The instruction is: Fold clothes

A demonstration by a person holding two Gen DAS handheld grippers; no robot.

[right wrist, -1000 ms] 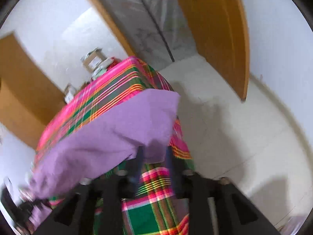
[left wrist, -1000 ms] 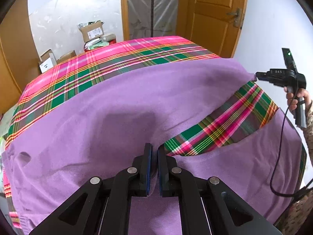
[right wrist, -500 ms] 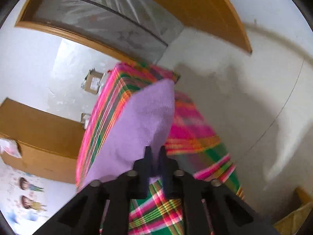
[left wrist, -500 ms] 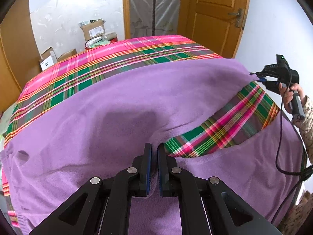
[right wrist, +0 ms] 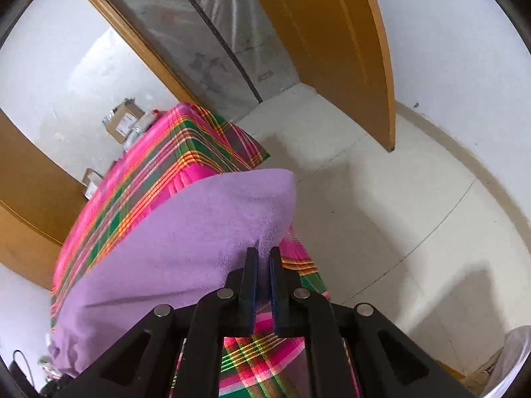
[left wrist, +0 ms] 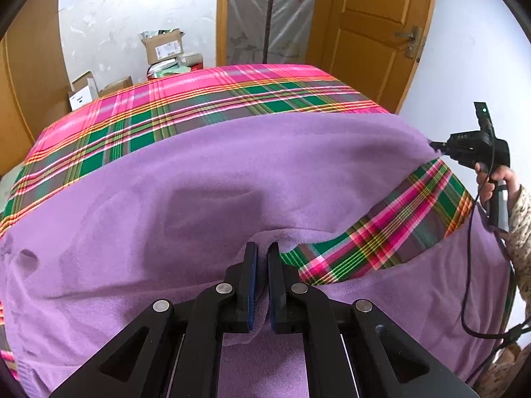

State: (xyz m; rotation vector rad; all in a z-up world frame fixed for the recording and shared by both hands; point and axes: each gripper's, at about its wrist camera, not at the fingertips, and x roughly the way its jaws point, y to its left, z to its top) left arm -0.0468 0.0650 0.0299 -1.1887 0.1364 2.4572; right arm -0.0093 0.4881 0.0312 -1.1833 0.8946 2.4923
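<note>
Right wrist view — each hand-held gripper (right wrist: 262, 252) pinches the purple garment's (right wrist: 186, 242) edge.

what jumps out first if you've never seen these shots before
A big purple fleece garment spreads over the bright pink-and-green plaid cloth on the table. The left tongs pinch its near edge at bottom centre. The right tongs, which have just closed, grip its corner at the table's right edge.
</note>
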